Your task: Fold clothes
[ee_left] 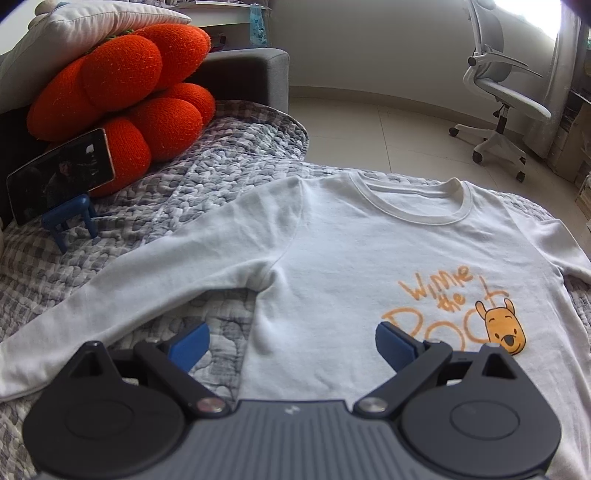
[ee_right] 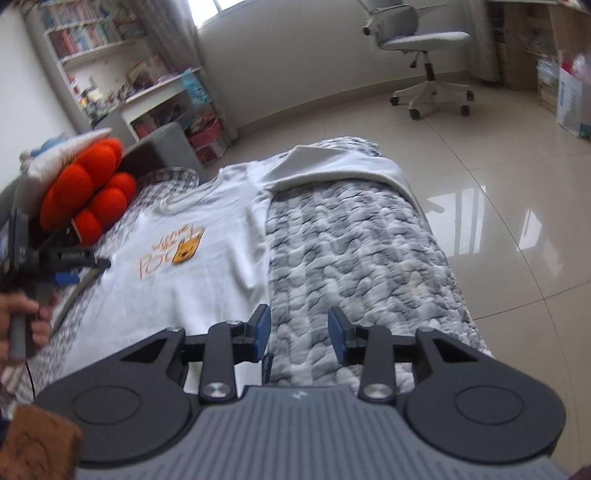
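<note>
A white long-sleeved shirt [ee_left: 332, 258] with an orange Winnie the Pooh print lies flat, front up, on a grey-and-white quilted cover [ee_left: 207, 177]. My left gripper [ee_left: 291, 347] is open and empty, just above the shirt's left side seam below the armpit. In the right wrist view the shirt [ee_right: 207, 266] spreads to the left, its right sleeve [ee_right: 332, 170] stretched across the far end of the cover. My right gripper [ee_right: 299, 332] is open and empty over the cover [ee_right: 354, 258], beside the shirt's right edge. The left gripper [ee_right: 70, 269] shows there at the far left, hand-held.
An orange pumpkin cushion [ee_left: 122, 92] and a white pillow [ee_left: 85, 26] sit at the back left. A phone [ee_left: 59, 177] leans on a small blue stand [ee_left: 70, 221]. A grey office chair [ee_left: 506, 92] stands on the tiled floor [ee_right: 498, 192]. Bookshelves [ee_right: 110, 62] line the wall.
</note>
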